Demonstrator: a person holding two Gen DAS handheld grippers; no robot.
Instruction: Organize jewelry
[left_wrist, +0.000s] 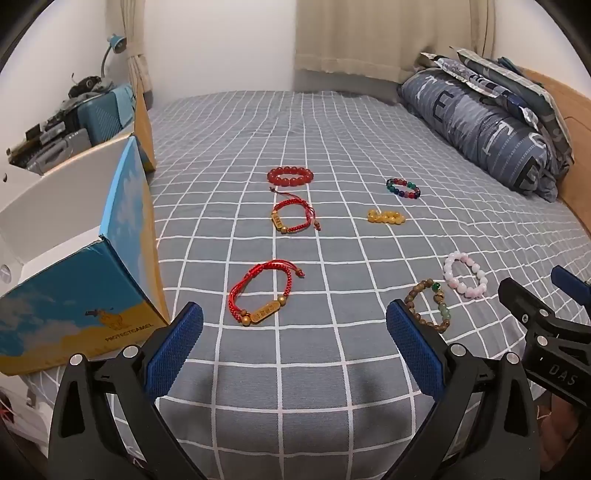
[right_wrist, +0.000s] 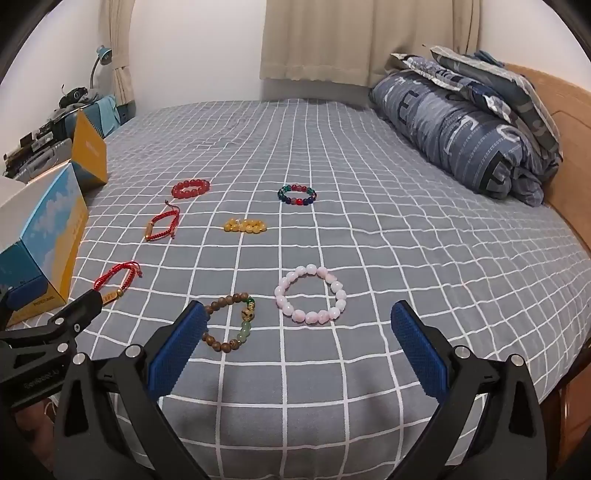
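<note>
While jaws gape, pink bracelet (right_wrist: 311, 294) lies between.

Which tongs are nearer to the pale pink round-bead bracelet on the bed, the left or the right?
Right. The pale pink round-bead bracelet lies just ahead of the open right tongs, between their fingers' lines. The open left tongs sit farther off, with the bracelet ahead and well to their right.

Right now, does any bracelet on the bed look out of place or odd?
Yes, one: the yellow bead bracelet lies bunched in a flat clump, while the others, such as the pink bead bracelet, lie as open rings. Nothing looks broken.
</note>
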